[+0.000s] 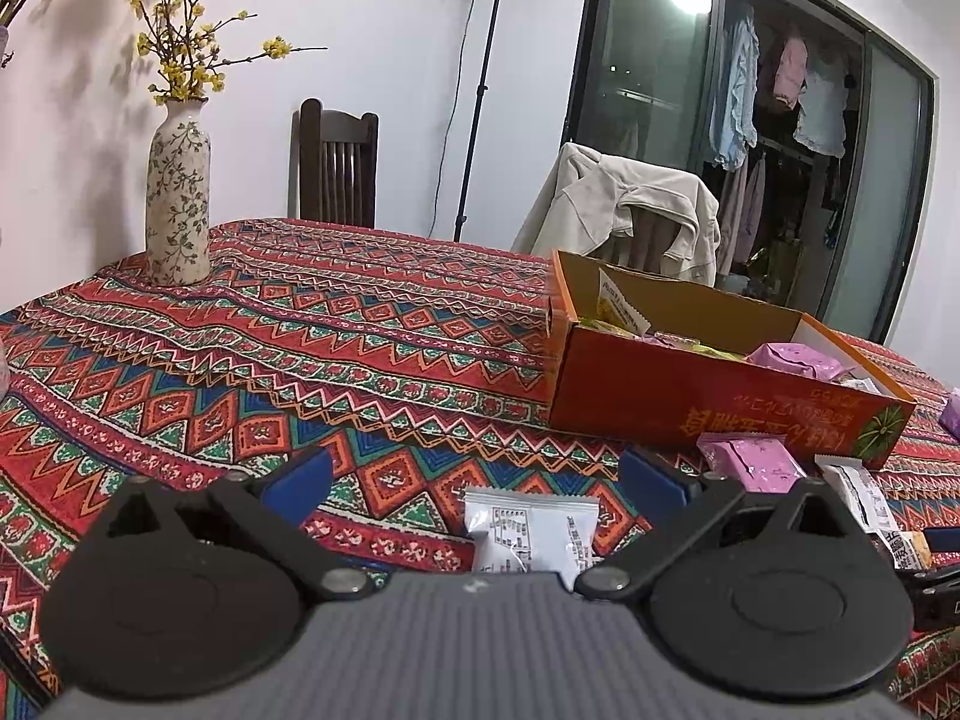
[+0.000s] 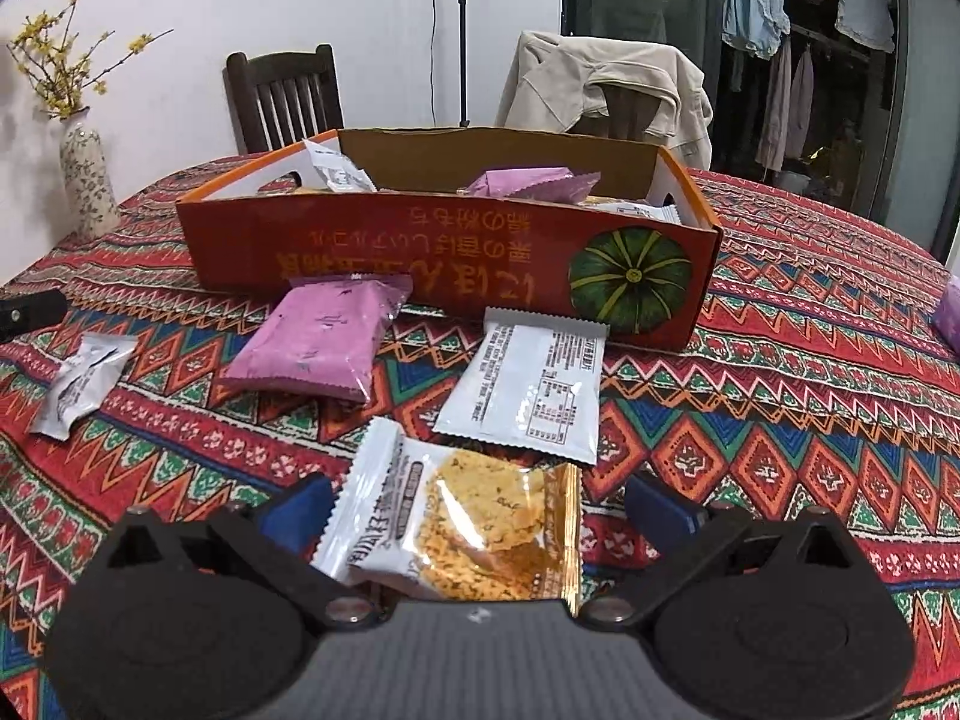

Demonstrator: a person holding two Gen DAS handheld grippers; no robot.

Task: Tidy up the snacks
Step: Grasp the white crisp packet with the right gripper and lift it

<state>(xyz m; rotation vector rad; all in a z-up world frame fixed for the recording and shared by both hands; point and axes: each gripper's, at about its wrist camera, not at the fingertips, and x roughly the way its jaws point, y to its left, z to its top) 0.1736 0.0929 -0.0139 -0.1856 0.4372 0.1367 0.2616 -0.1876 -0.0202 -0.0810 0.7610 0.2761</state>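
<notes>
Your tablecloth (image 2: 780, 396) is red, banded with blue, green and orange diamonds and zigzags. The box (image 2: 420, 252) in front of you is orange-red with yellow lettering and a dark green pumpkin (yellow-ribbed). One packet (image 2: 312, 342) is pink-purple, another (image 2: 528, 384) white with black print, and the nearest (image 2: 474, 528) white and orange. The vase (image 1: 178, 192) is cream with green leafy sprigs, holding yellow blossoms (image 1: 180, 66).

On the table there is one orange box (image 2: 420, 252), in the middle of the right wrist frame. Before it lie four loose packets: one pink packet (image 2: 312, 342), two white packets (image 2: 528, 384) (image 2: 81, 384), and one cracker packet (image 2: 468, 528) at the bottom. One vase (image 1: 178, 192) stands upper left in the left wrist frame. Two chairs (image 1: 336, 165) (image 1: 624, 210) stand behind.
</notes>
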